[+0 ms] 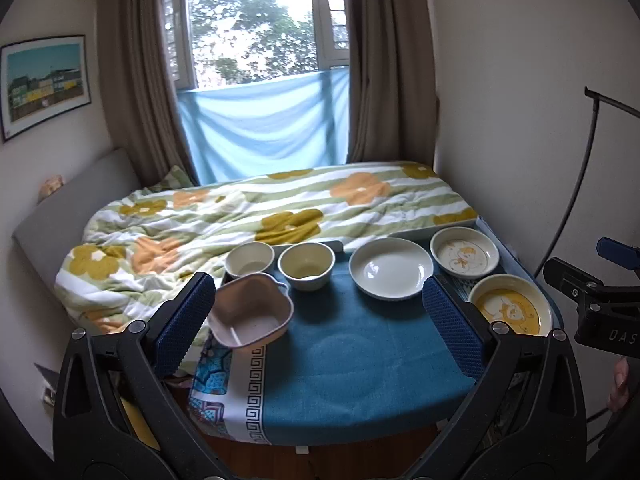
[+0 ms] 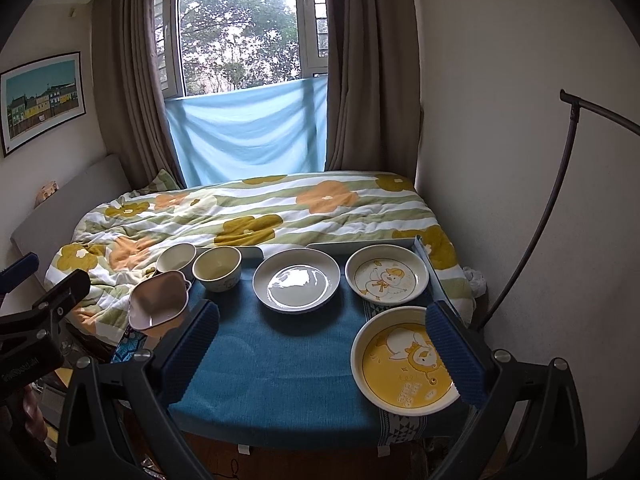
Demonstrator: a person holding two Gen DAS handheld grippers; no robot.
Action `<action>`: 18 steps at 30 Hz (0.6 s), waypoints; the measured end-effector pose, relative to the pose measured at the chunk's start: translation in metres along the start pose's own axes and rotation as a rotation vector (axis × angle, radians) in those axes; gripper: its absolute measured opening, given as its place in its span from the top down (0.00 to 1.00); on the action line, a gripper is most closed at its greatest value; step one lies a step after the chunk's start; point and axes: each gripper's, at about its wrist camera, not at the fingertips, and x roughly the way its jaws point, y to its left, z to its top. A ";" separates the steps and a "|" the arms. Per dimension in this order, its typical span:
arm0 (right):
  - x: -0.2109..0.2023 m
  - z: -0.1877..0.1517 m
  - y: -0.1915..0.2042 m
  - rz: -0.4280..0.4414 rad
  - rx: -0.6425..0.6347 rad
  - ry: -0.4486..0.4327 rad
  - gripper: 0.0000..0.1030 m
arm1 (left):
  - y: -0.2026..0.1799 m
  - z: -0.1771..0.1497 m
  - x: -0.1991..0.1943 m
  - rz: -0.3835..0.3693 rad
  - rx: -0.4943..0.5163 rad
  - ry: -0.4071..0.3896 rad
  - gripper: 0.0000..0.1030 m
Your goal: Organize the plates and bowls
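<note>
On the blue-clothed table (image 1: 340, 364) stand a pink square bowl (image 1: 252, 314) at the left edge, two cream bowls (image 1: 249, 260) (image 1: 307, 266), a plain white plate (image 1: 390, 268), a white duck plate (image 1: 464, 256) and a yellow duck plate (image 1: 508, 308). My left gripper (image 1: 318, 284) hovers open in front of the table, and its left finger is next to the pink bowl. My right gripper (image 2: 323, 307) is open too, with its right finger over the yellow duck plate (image 2: 400, 360). The right wrist view also shows the pink bowl (image 2: 158, 304) and the white plate (image 2: 296, 280).
A bed with a floral quilt (image 1: 240, 216) lies right behind the table. A pale tray edge (image 2: 360, 245) runs along the table's back. A wall and a black curved stand (image 2: 552, 200) are close on the right. Curtains and a window are at the far end.
</note>
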 end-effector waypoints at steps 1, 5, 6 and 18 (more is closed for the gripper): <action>0.000 -0.003 -0.004 -0.011 0.020 0.009 0.00 | -0.005 0.001 0.006 -0.029 0.020 0.014 0.01; 0.003 -0.018 -0.028 -0.078 0.112 0.057 0.00 | -0.031 0.002 0.042 -0.149 0.103 0.099 0.01; 0.005 -0.022 -0.036 -0.098 0.137 0.072 0.00 | -0.039 0.002 0.051 -0.181 0.123 0.122 0.01; 0.049 -0.083 -0.138 -0.186 0.372 0.246 0.00 | -0.149 -0.031 0.184 -0.450 0.244 0.399 0.01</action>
